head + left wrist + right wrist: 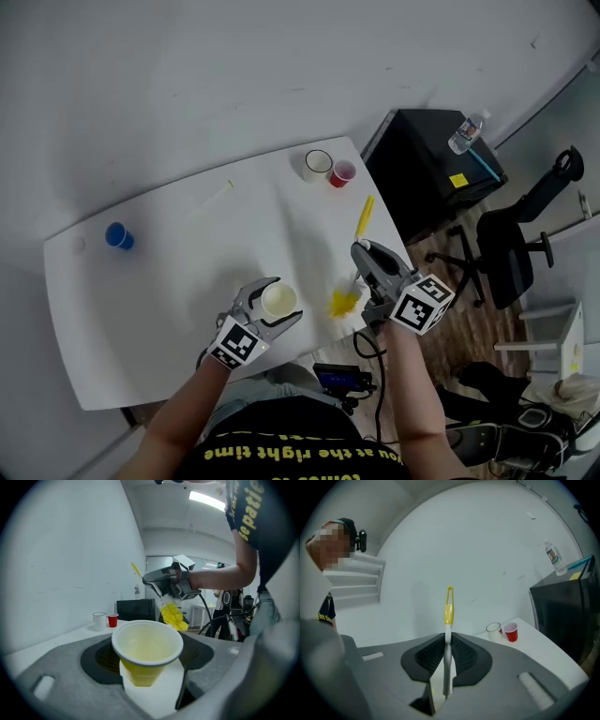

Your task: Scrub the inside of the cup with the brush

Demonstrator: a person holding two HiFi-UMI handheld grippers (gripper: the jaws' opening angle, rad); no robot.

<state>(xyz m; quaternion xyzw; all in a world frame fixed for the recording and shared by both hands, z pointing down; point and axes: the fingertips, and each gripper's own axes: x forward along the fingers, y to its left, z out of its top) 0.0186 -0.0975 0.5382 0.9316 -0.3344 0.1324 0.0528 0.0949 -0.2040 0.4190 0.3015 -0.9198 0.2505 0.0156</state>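
A yellow paper cup [278,300] [147,646] stands upright and empty between the jaws of my left gripper [285,301] [148,670], which is shut on it above the table's near edge. My right gripper [360,251] [447,645] is shut on the pale shaft of the brush [448,616]. The brush's yellow handle end [365,216] points away over the table. Its yellow bristles [344,302] [174,616] hang below the gripper, just right of the cup and outside it. In the left gripper view the right gripper [165,579] is above and beyond the cup's rim.
On the white table [187,244] a white mug [318,165] and a red cup [343,173] stand at the far right corner, a blue cup [118,235] at the left. A black cabinet [431,173] with a bottle [467,132] and an office chair [520,239] are to the right.
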